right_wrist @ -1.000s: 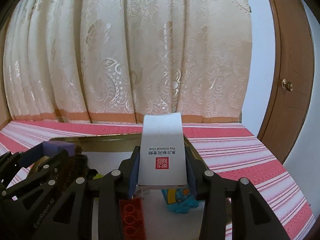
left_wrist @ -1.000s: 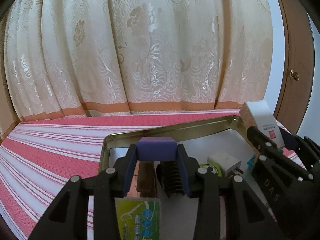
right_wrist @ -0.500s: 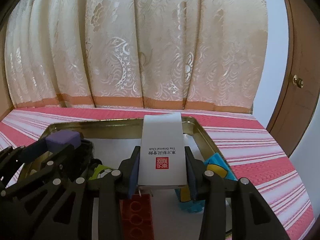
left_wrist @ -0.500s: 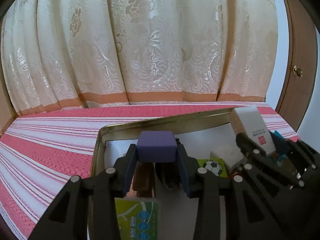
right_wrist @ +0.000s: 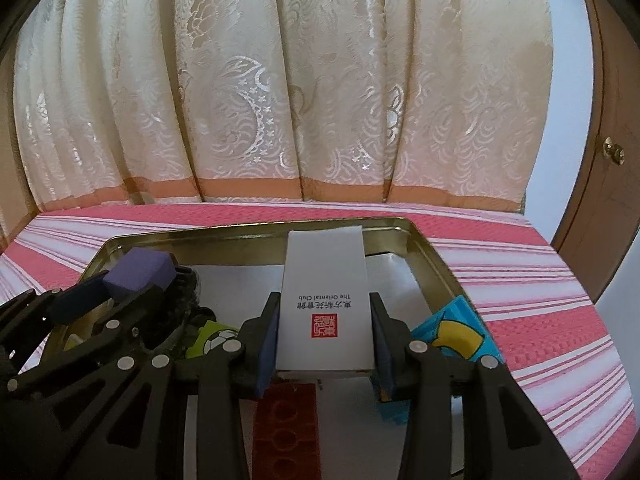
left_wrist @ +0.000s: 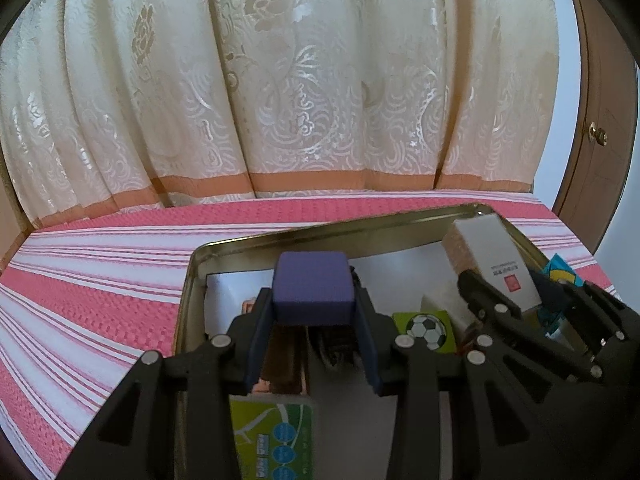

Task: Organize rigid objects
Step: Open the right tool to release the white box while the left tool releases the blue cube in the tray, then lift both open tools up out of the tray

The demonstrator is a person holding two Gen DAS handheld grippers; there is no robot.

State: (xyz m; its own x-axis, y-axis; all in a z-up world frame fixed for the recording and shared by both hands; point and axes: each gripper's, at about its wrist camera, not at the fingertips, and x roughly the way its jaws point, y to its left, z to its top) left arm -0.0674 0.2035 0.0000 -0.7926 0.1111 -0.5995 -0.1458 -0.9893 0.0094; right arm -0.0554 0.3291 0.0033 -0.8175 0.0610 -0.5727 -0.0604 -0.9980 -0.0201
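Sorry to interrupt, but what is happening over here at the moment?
A person is sorting small items into a gold metal tray on a striped cloth. The left gripper is shut on a purple block, and the right gripper is shut on a white box. Both are held above the tray, which already holds several items.

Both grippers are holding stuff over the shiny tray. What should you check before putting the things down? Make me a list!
1. Left gripper has a firm hold on the purple block: ok, pinched on both sides.
2. Right gripper has a firm hold on the white box: ok.
3. Both things are above the gold tray, not the striped cloth: ok.
4. Bare tray floor ahead of the white box: ok, white floor shows there.
5. Free spot right under the purple block: cannot tell, the soccer card and dark items crowd there.
6. Grippers apart from each other: ok, but close.
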